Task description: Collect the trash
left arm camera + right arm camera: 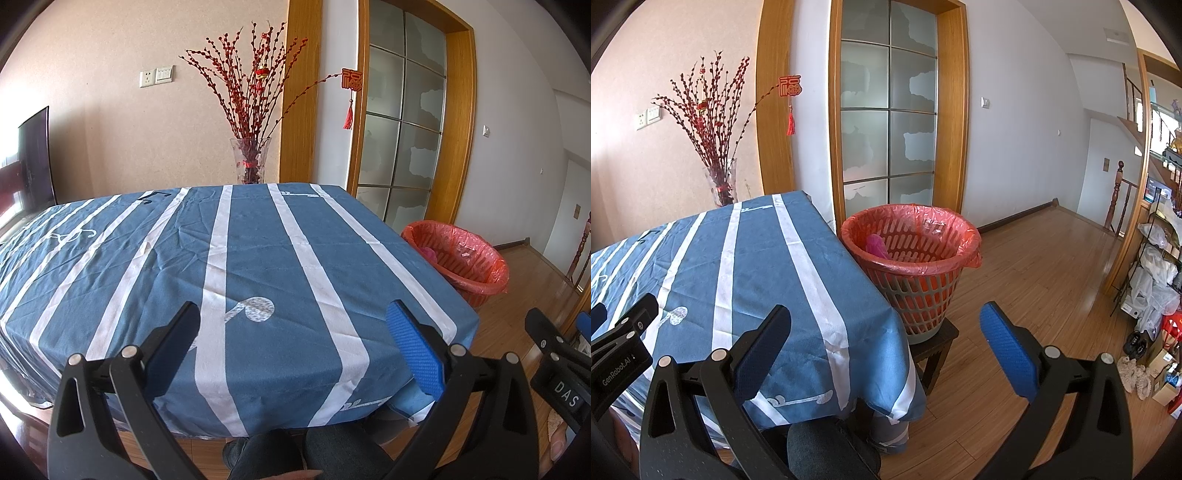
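A red mesh trash basket (pixel 916 266) lined with a red plastic bag stands on a low dark stool (pixel 938 343) beside the table's right edge; it also shows in the left wrist view (pixel 458 258). A pink item (pixel 877 245) lies inside it. My left gripper (pixel 291 325) is open and empty, above the near edge of the blue striped tablecloth (pixel 240 258). My right gripper (pixel 886 332) is open and empty, over the table's near right corner, short of the basket. No loose trash shows on the cloth.
A glass vase of red branches (pixel 251 162) stands behind the table's far edge. A wood-framed frosted glass door (pixel 890 110) is behind the basket. Wooden floor (pixel 1034 295) stretches right to a cluttered shelf (pixel 1156 288). My knees (pixel 295 454) are under the table's near edge.
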`<state>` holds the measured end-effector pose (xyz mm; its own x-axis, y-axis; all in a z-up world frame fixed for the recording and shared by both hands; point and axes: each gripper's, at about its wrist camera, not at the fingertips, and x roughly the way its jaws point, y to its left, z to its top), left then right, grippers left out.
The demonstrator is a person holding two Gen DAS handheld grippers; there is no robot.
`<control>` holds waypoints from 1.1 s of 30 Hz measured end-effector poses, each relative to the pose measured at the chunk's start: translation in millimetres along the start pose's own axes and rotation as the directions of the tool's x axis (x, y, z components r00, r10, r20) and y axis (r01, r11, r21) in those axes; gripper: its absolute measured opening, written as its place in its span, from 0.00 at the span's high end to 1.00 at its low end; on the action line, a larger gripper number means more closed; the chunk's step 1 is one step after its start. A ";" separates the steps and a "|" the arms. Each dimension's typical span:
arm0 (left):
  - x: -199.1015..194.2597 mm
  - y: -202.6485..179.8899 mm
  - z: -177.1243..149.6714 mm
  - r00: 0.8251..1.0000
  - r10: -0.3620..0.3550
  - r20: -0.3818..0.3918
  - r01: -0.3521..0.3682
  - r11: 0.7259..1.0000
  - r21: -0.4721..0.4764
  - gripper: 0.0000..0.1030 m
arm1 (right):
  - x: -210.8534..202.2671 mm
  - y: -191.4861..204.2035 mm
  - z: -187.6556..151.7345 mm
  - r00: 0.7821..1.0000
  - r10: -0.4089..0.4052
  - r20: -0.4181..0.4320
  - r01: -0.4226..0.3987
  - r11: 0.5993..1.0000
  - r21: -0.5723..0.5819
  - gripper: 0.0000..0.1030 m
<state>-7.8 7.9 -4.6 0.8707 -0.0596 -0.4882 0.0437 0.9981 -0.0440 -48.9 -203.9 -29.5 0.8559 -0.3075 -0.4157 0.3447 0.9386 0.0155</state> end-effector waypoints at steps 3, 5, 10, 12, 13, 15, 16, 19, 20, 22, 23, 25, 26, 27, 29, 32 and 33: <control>0.8 0.8 -2.4 1.000 -0.001 -0.003 0.001 1.000 0.001 0.04 | 0.1 -0.1 0.1 1.000 0.000 -0.001 0.000 1.000 0.001 0.02; 0.9 1.2 -3.4 1.000 -0.002 -0.003 0.002 1.000 0.001 0.04 | -0.3 0.5 -0.3 1.000 0.000 -0.001 0.000 1.000 0.001 0.02; 1.5 1.5 -2.5 1.000 -0.002 -0.004 0.002 1.000 0.002 0.04 | -0.1 0.7 -1.8 1.000 0.000 -0.003 0.000 1.000 0.001 0.02; 1.6 1.5 -2.4 1.000 -0.002 -0.004 0.002 1.000 0.001 0.04 | 0.1 1.0 -3.4 1.000 -0.001 -0.003 0.001 1.000 0.000 0.02; 1.6 1.5 -2.5 1.000 -0.002 -0.004 0.002 1.000 0.001 0.04 | -0.4 1.6 -4.3 1.000 -0.002 -0.003 0.002 1.000 -0.001 0.02; 1.7 1.6 -2.3 1.000 -0.002 -0.004 0.002 1.000 0.002 0.04 | -0.7 2.0 -4.7 1.000 -0.003 -0.002 0.003 1.000 -0.004 0.02; 1.5 1.6 -2.6 1.000 -0.002 -0.004 0.002 1.000 0.002 0.04 | -0.2 1.8 -4.5 1.000 -0.003 -0.002 0.003 1.000 -0.005 0.02; 2.1 1.5 -2.7 1.000 -0.002 -0.006 0.002 1.000 0.002 0.04 | -0.3 1.8 -4.4 1.000 -0.004 -0.003 0.004 1.000 -0.006 0.02; 2.0 1.5 -2.7 1.000 -0.001 -0.006 0.001 1.000 0.002 0.04 | -0.6 2.1 -4.7 1.000 -0.004 -0.003 0.004 1.000 -0.006 0.02; 2.5 2.1 -4.8 1.000 0.001 -0.006 -0.001 1.000 0.002 0.04 | -0.3 1.8 -4.3 1.000 -0.003 -0.003 0.003 1.000 -0.005 0.02; 2.0 2.2 -5.7 1.000 0.001 -0.005 -0.001 1.000 0.003 0.04 | -0.1 1.6 -3.9 1.000 -0.004 -0.003 0.004 1.000 -0.005 0.02; 2.1 2.5 -6.3 1.000 -0.002 -0.005 0.002 1.000 0.003 0.04 | -0.2 1.6 -3.9 1.000 -0.004 -0.003 0.004 1.000 -0.005 0.02; 1.7 2.5 -7.3 1.000 -0.002 -0.005 0.002 1.000 0.004 0.04 | -0.1 1.5 -3.8 1.000 -0.004 -0.003 0.003 1.000 -0.005 0.02; 1.3 2.8 -8.1 1.000 -0.002 -0.005 0.002 1.000 0.005 0.04 | -0.1 1.4 -3.7 1.000 -0.003 -0.003 0.003 1.000 -0.005 0.02; 3.0 3.6 -6.1 1.000 -0.002 -0.007 0.002 1.000 0.004 0.04 | -0.1 1.4 -3.7 1.000 -0.003 -0.003 0.003 1.000 -0.005 0.02; 3.9 4.1 -5.9 1.000 -0.004 -0.010 0.004 1.000 0.006 0.04 | -0.1 1.5 -3.6 1.000 -0.003 -0.003 0.003 1.000 -0.005 0.02; 3.3 4.5 -7.0 1.000 -0.005 -0.011 0.005 1.000 0.006 0.04 | -0.8 2.4 -4.5 1.000 -0.003 -0.004 0.003 1.000 -0.006 0.02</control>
<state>-8.2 12.1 -12.5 0.8648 -0.0649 -0.4979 0.0509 0.9978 -0.0417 -50.5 -200.8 -33.3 0.8535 -0.3097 -0.4190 0.3449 0.9386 0.0089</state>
